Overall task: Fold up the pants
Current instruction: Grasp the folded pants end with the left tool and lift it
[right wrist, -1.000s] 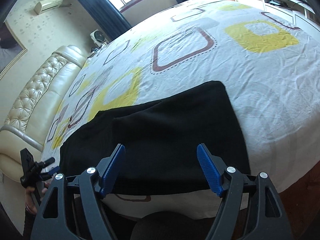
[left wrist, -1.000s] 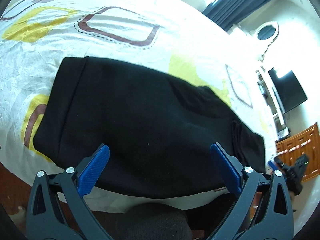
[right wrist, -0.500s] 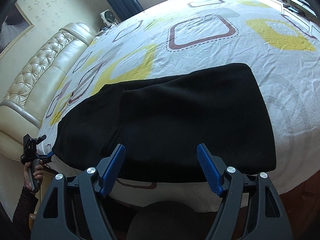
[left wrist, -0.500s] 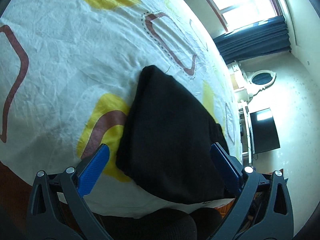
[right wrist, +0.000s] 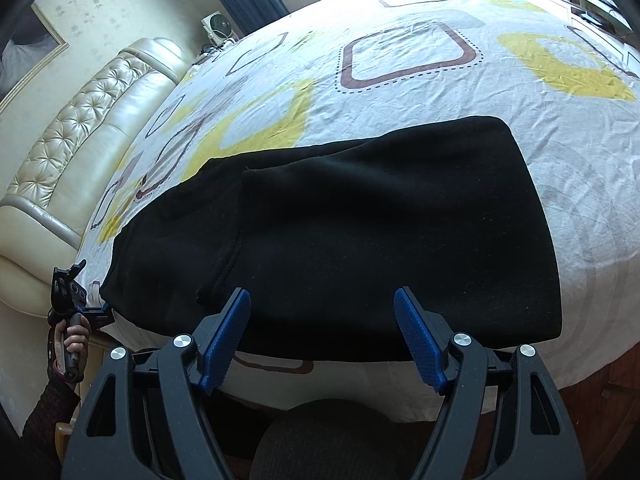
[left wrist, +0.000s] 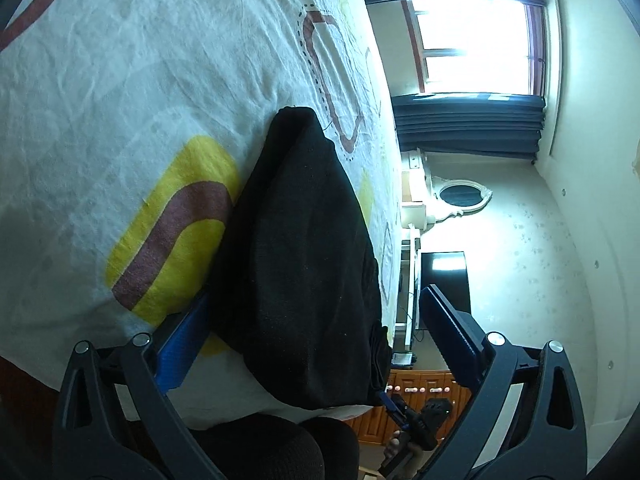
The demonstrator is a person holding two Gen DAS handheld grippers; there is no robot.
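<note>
Pants (right wrist: 360,236), black and partly folded, lie flat on the bed (right wrist: 400,80) near its near edge. Left gripper (left wrist: 316,340) straddles their left end, jaws wide, holding nothing. Right gripper (right wrist: 322,336) hovers open, empty. Likely next: pinch the end, fold rightward.

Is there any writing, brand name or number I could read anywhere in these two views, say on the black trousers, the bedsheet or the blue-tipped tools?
None can be read.
Black pants: plain, no label showing.
Bedsheet: only yellow and brown shapes, no words.
Left gripper and right gripper: no markings visible.
Dark screen on the wall: blank.
</note>
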